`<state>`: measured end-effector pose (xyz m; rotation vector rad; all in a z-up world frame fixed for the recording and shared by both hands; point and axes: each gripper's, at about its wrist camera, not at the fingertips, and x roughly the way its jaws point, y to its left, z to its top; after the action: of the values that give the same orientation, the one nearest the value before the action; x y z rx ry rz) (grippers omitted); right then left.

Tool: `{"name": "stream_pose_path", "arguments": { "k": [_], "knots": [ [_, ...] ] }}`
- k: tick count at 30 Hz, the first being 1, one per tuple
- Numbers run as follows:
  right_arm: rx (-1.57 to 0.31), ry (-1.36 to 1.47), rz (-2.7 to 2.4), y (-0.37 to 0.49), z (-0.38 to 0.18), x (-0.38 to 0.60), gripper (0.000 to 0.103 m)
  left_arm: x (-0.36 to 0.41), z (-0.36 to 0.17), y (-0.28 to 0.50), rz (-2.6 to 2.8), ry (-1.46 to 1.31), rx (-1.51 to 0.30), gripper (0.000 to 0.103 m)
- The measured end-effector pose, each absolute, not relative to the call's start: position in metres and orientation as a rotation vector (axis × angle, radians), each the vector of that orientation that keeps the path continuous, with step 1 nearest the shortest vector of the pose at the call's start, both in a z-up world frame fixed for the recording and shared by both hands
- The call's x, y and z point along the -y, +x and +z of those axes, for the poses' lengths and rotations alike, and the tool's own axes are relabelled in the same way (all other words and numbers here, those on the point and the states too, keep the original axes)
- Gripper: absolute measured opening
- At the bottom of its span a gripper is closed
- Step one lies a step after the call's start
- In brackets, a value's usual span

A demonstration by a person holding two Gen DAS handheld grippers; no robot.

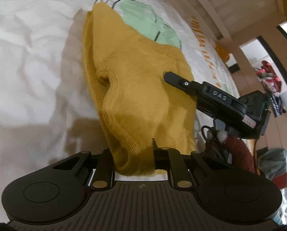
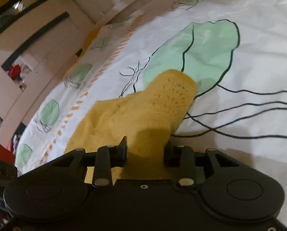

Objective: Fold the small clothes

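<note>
The mustard knit garment [image 1: 135,88] lies bunched on the bed's white duvet [image 1: 28,57]. The left gripper [image 1: 133,161] has its jaws clamped on a near fold; the right gripper [image 2: 145,152] straddles the right edge, its jaws part-closed, grip uncertain. If only one layer is caught, lifting could drag the loose knit crooked and spoil the fold.

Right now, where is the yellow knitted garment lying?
The yellow knitted garment lies on the white bed cover, partly over a green leaf print. In the left wrist view its near edge is bunched in the left gripper, and the right gripper touches its right side.
</note>
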<state>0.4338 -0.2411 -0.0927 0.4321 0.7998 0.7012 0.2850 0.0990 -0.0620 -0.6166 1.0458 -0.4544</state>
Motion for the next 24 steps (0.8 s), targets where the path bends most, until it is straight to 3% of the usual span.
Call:
{"name": "stream_pose_path", "arguments": {
  "k": [20,24],
  "knots": [
    [-0.938,0.429,0.519,0.288,-0.056,0.294,0.042,-0.039,-0.041,0.164,-0.592,-0.539,-1.055,0.015],
    [-0.936,0.462,0.444,0.265,-0.064,0.316,0.042,-0.029,-0.052,0.152,-0.520,-0.474,-1.065,0.020]
  ]
}}
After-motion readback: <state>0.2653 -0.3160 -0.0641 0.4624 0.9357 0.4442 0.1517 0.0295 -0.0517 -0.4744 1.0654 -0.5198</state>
